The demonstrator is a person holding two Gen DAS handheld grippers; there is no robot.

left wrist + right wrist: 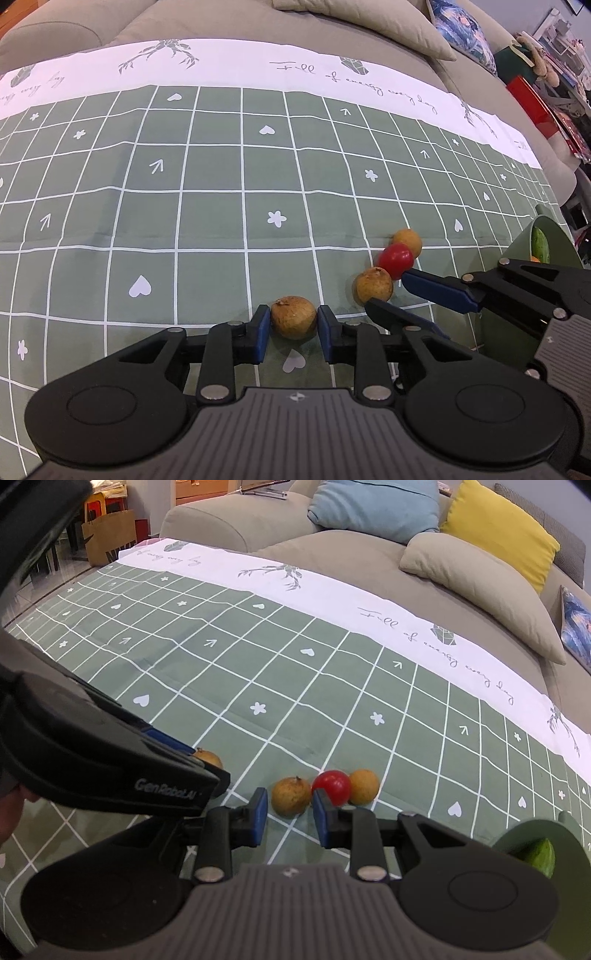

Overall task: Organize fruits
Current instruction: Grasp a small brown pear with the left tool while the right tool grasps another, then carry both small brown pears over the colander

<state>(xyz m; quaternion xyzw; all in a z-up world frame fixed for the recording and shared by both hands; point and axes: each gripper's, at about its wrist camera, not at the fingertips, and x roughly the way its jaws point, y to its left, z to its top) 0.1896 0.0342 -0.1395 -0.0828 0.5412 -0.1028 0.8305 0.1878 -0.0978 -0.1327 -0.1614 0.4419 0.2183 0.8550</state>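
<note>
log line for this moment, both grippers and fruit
left gripper: around brown fruit, grip unclear | right gripper: open, nearing second brown fruit | tomato: on cloth | bowl: holds green fruit
</note>
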